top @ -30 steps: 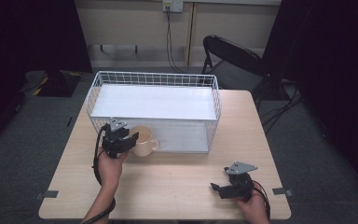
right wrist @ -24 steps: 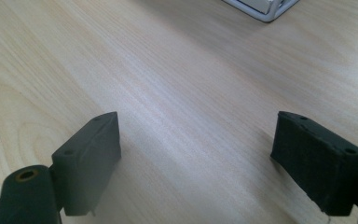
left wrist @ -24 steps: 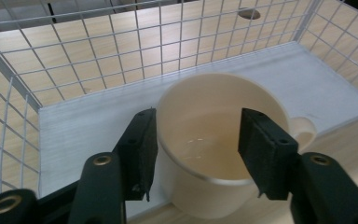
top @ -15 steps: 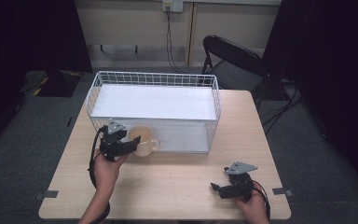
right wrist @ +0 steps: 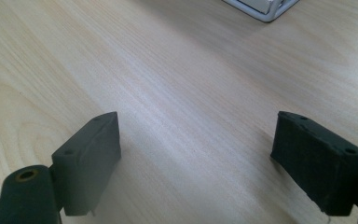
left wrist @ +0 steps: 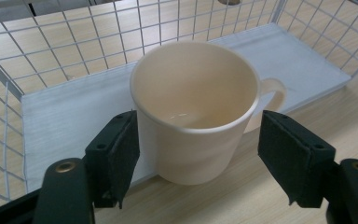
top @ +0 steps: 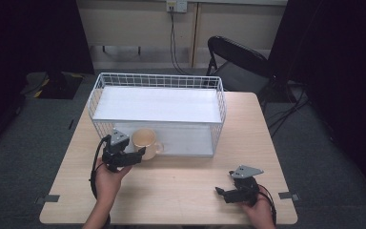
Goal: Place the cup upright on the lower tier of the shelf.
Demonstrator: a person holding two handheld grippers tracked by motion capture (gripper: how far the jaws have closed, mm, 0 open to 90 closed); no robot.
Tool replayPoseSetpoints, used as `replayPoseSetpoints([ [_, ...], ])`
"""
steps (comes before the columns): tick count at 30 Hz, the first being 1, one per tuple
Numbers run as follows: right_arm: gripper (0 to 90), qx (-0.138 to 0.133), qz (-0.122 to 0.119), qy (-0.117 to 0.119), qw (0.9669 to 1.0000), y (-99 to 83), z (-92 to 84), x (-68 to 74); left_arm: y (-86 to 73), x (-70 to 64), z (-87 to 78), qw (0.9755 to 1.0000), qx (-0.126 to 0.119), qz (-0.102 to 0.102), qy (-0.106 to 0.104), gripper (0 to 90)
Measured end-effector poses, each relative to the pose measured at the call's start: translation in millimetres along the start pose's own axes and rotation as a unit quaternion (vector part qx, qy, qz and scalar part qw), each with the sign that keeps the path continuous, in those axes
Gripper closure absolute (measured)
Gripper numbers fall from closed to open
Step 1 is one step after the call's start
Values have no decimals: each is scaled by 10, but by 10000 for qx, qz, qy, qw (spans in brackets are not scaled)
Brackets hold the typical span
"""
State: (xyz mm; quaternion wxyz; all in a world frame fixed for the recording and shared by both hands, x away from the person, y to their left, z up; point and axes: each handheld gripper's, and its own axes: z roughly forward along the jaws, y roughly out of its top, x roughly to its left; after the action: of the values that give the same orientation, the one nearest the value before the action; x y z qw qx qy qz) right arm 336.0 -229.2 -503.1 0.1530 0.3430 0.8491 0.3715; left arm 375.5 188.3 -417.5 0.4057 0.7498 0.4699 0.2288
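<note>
Beside the white wire basket (top: 157, 102), the cream ceramic mug (left wrist: 193, 123) stands upright on the counter; left tongs (left wrist: 198, 154) just opened, pads off it, so mug released. Right tongs (right wrist: 209, 163) open, empty.

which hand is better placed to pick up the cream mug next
Left. The left tongs already straddle the cream mug, which stands on the table against the wire basket; their jaws have just been opening, with a gap on one side. The right tongs rest open at the table's near right, well away.
</note>
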Motion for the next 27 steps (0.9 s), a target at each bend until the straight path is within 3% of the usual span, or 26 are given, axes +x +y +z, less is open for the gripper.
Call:
replayPoseSetpoints([
  [6,146,0,0,-1,10000,0,0,0,-59,-1,96,9999,124,-80,17,288],
  [13,146,1,1,-2,10000,0,0,0,-74,4,138,9998,200,-40,50,289],
  [23,146,3,2,0,10000,0,0,0,-77,-3,172,9998,154,-87,31,286],
  [25,146,0,0,-1,10000,0,0,0,-80,-17,186,9998,86,-186,50,293],
  [27,146,0,0,1,10000,0,0,0,-75,-3,188,9998,141,-108,63,301],
])
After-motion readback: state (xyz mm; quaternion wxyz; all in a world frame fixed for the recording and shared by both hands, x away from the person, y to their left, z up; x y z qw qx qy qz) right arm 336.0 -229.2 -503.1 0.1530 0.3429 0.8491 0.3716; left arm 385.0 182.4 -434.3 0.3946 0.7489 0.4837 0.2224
